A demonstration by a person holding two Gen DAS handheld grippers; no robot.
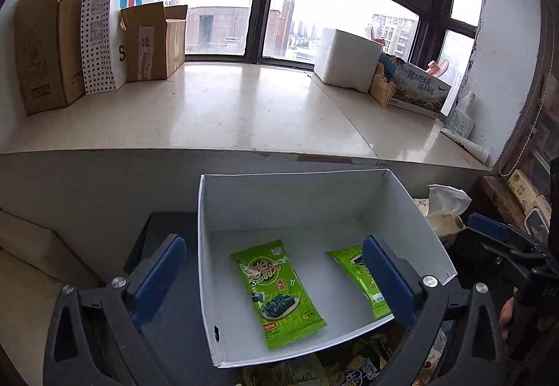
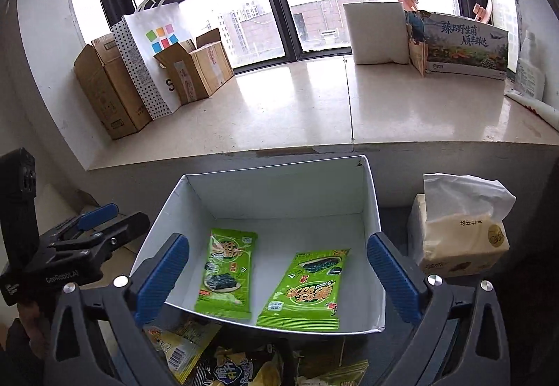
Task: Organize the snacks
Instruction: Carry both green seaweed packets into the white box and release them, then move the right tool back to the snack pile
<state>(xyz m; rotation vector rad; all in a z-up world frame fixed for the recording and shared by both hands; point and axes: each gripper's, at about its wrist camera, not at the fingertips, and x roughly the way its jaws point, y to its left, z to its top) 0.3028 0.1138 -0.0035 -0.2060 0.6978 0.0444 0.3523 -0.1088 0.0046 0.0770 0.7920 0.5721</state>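
Inside the white cardboard box [image 2: 370,197], two green seaweed snack packets [image 2: 227,276] [image 2: 304,291] are lying flat side by side. Both the left hand-held gripper [image 1: 276,281] and the right hand-held gripper [image 2: 279,277] are hovering wide and empty. Loose snack bags [image 2: 223,361] are waiting nearer, unsorted; I judge the job barely begun.

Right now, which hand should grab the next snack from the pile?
Probably right: the loose snack pile lies directly beneath the open right gripper; the left gripper, also open, sees only its edge.
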